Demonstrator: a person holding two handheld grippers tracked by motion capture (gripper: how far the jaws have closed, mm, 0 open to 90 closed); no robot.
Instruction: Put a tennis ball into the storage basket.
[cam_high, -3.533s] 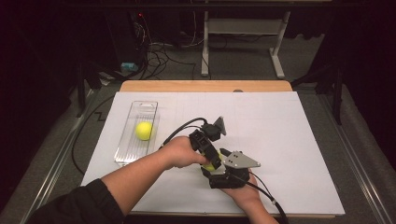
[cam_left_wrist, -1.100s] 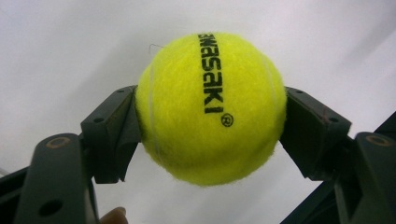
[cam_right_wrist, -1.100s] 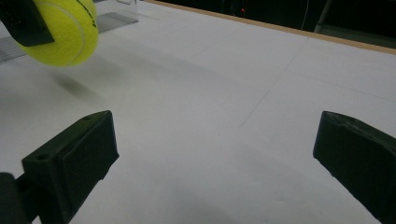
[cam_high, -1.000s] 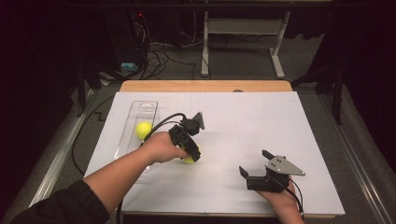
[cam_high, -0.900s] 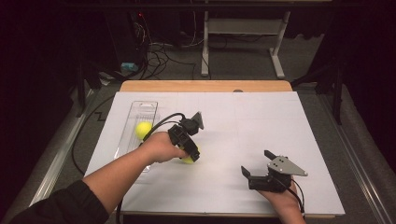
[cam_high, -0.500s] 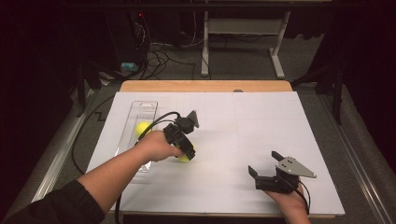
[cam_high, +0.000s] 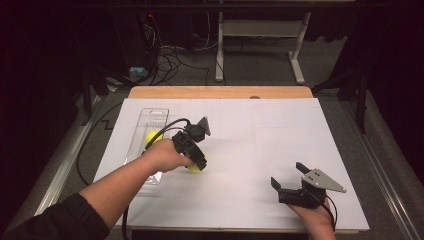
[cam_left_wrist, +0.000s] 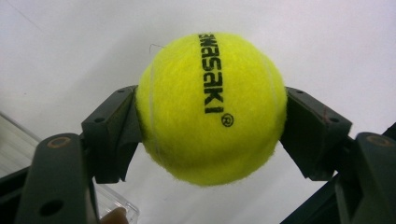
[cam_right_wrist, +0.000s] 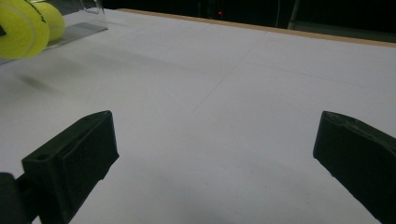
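At the left of the high view a clear tray (cam_high: 150, 120) lies lengthwise on the white desk (cam_high: 260, 135), with a yellow tennis ball (cam_high: 150, 137) resting in it about halfway along.

Just right of the tray, left of centre in the frame, your left tool (cam_high: 196, 161) is clenched on a second tennis ball (cam_high: 196, 167), which peeks out yellow beneath your hand (cam_high: 165, 156). In the left gripper view that held ball (cam_left_wrist: 211, 105) sits in mid frame, a black jaw pressed against each side of it, black lettering running up its face. A corner of the clear tray (cam_left_wrist: 112, 203) shows at the lower left of that view. I cannot tell whether the ball touches the desk.

At the lower right of the high view your right tool (cam_high: 292, 181) is released, its jaws spread wide with nothing between them. The right gripper view shows those jaws at the bottom corners over bare white desk (cam_right_wrist: 224, 93), with both tennis balls at the upper left.
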